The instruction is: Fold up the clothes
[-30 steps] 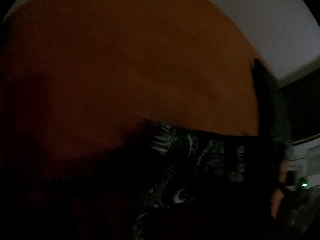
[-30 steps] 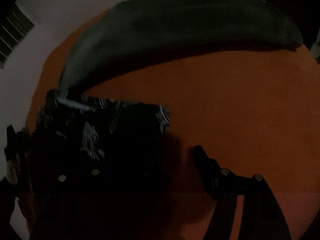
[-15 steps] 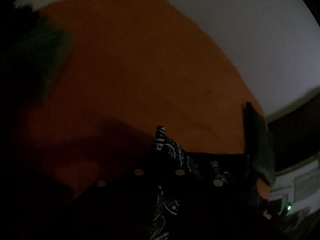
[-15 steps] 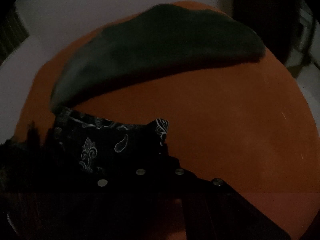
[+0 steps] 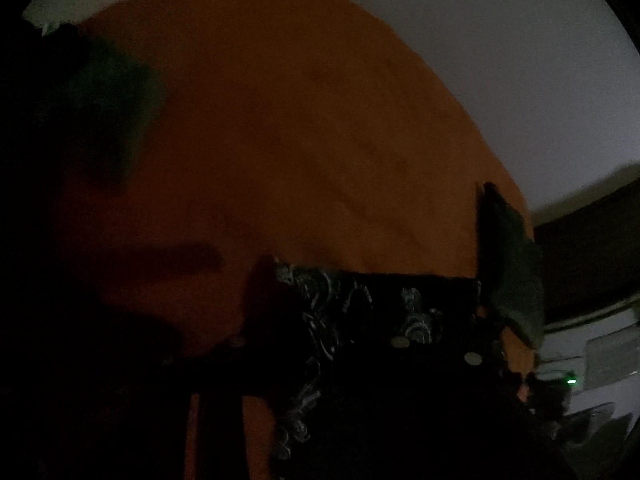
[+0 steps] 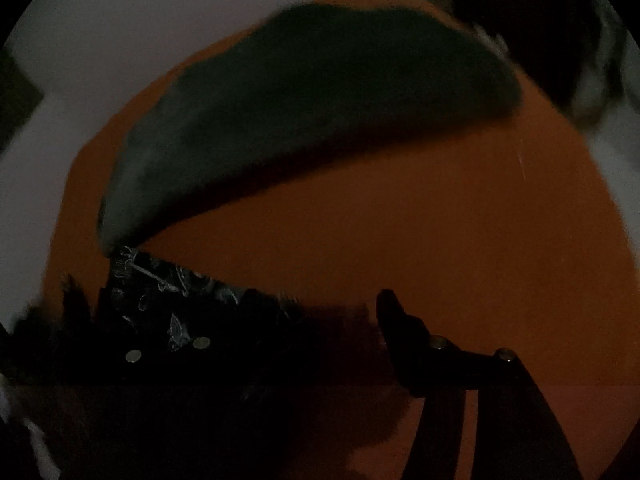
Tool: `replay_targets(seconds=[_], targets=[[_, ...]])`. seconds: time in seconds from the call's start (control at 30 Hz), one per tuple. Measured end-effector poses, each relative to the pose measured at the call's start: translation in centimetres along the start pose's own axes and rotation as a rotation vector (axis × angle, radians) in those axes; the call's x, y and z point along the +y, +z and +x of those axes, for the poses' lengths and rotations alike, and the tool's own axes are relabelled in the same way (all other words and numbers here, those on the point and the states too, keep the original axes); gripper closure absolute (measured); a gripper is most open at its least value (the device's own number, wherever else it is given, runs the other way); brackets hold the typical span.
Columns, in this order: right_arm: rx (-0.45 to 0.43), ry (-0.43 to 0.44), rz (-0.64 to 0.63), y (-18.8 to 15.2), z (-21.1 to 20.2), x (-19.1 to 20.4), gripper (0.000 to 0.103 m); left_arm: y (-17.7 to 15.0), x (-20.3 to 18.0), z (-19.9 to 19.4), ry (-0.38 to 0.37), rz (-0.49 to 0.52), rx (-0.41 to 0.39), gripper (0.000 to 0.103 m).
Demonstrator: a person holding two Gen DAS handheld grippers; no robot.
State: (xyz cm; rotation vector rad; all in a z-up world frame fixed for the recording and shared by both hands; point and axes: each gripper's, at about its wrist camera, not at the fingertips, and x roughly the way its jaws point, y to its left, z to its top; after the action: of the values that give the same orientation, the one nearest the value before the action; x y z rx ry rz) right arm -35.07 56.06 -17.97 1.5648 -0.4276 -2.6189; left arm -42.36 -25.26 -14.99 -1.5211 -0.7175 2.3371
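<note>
- Nearest to me, the left tongs [image 5: 352,344] sit low in the left wrist view. Their jaws are opening. The dark patterned cloth [image 5: 360,320] lies across them, but the picture is too dim to say whether the pads press on it.
- The right tongs [image 6: 292,340] are also opening. One finger stands clear over bare orange surface; the other is lost in darkness under the patterned cloth [image 6: 168,300]. I see no pinch, and judge the cloth released on this side.
- The patterned cloth lies at the near edge of the orange counter [image 6: 400,220]. Its straight far hem runs crosswise to both tongs, from the right tongs' side toward the near left corner.
- Governing relation: the cloth is directly under and just ahead of both tongs, long axis across their line. I judge both hands about equally near, one toward each end of that hem.
- Beyond, a dark green garment [image 6: 300,100] lies along the far edge, its near tip touching or overlapping the patterned cloth's corner. I cannot tell which.
- Past the counter is pale floor [image 5: 500,40].
</note>
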Motion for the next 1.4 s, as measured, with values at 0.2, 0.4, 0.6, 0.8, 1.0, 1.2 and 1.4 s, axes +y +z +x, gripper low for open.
replay_targets(seconds=[0.2,0.4,0.6,0.8,1.0,1.2,1.4], targets=[[0.142,0.174,-0.540,2.9,4.0,14.8,0.045,-1.0,-7.3,2.6,-0.134,0.140,0.116,0.068],[0.368,0.140,-0.543,5.5,14.4,22.5,0.093,-1.7,-12.8,9.2,-0.097,0.234,0.209,0.068],[0.130,0.273,-0.473,8.2,10.4,24.4,0.101,-2.5,-18.0,14.4,-0.128,0.283,0.274,0.068],[0.211,0.139,-0.407,8.4,12.0,22.7,0.092,-5.5,-23.3,18.8,0.038,0.461,0.472,0.068],[-0.103,0.190,-0.236,5.5,0.7,14.3,0.075,-7.9,-25.7,21.2,0.167,0.540,0.422,0.098],[-0.155,0.062,-0.162,-1.6,-5.1,6.3,0.075,-8.0,-28.1,21.4,0.087,0.461,0.285,0.099],[-0.084,-0.014,-0.084,-8.0,-7.7,1.2,0.075,-8.0,-26.0,20.4,0.121,0.414,0.339,0.098]])
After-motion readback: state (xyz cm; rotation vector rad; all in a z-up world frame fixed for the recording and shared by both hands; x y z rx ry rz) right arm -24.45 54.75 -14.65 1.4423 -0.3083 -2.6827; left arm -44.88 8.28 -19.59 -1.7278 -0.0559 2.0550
